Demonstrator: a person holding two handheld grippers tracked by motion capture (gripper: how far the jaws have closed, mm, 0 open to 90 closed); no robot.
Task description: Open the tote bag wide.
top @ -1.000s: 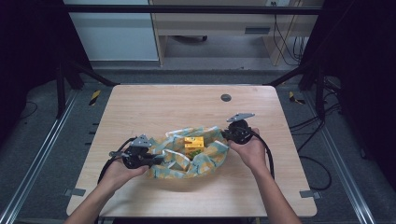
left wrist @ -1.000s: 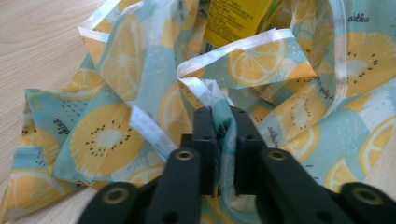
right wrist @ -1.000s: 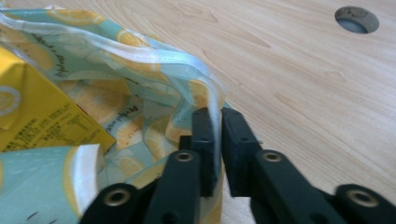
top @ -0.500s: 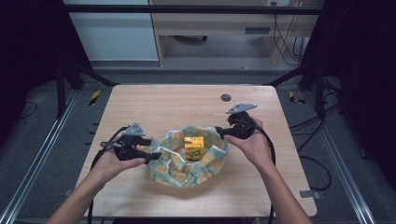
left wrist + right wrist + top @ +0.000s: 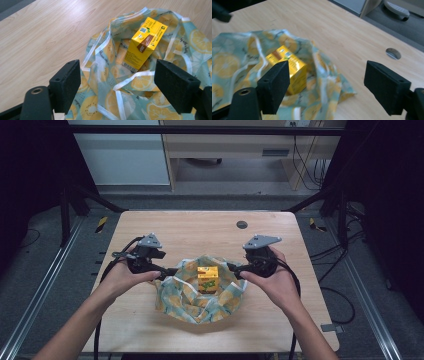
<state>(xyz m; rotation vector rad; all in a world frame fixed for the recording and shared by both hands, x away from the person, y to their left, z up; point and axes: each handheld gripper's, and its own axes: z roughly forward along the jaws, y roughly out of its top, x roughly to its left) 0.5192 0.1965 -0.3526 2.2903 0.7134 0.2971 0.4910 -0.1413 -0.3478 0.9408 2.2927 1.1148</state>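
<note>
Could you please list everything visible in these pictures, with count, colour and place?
Carton: one, yellow with a brown label, upright in the middle of the cloth.
Cloth: one, pale teal with a lemon-slice print and white trim, crumpled around the carton near the table's centre.
Table: one, light wood, with a round hole near its far edge.
Left gripper: one, black, at the cloth's left edge, jaws open.
Right gripper: one, black, at the cloth's right edge, jaws open.
Hands: two, the left hand and right hand each holding a gripper.
</note>
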